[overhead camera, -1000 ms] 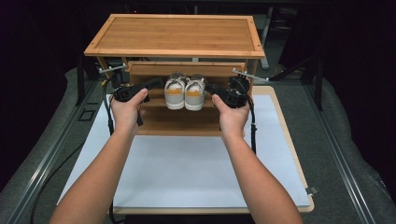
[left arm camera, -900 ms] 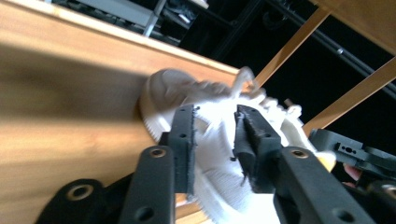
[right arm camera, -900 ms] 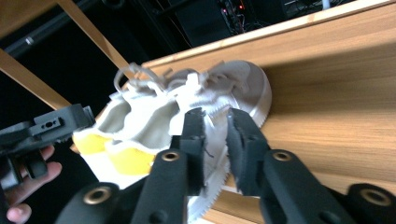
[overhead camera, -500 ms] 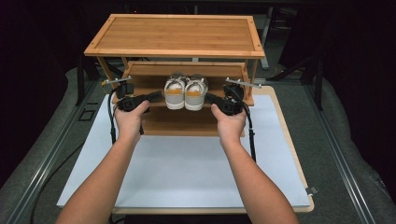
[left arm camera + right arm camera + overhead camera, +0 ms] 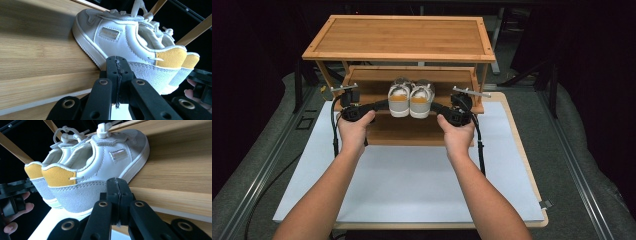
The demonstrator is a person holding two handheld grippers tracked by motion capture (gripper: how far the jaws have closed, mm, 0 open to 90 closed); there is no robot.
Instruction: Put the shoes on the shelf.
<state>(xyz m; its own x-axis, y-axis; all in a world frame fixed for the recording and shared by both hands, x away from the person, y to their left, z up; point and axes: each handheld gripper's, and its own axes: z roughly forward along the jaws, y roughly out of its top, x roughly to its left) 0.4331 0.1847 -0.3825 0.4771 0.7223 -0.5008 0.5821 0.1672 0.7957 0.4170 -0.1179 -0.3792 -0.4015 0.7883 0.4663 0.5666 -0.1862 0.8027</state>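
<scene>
Bamboo rack (image 5: 397, 37) is carrying two sneakers (image 5: 410, 98); I'm pressing my left gripper (image 5: 117, 66) and right gripper (image 5: 117, 187), both clamped empty, against them, contact staying hidden from above.

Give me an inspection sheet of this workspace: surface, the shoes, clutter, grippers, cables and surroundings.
Surface: white mat on a wood-edged table; a wooden rack stands at its far end.
Job's things: pair of shoes, white and grey with yellow heel tabs, side by side on the rack's middle shelf, heels toward the person.
Clutter: nothing seen.
Grippers: left hand-held gripper shut, nothing between its jaws, its tip at the left shoe's heel; right hand-held gripper shut, likewise at the right shoe's heel. Contact cannot be told.
Cables: a black cable trails from the left gripper, another cable from the right.
Surroundings: grey floor, dark room.
</scene>
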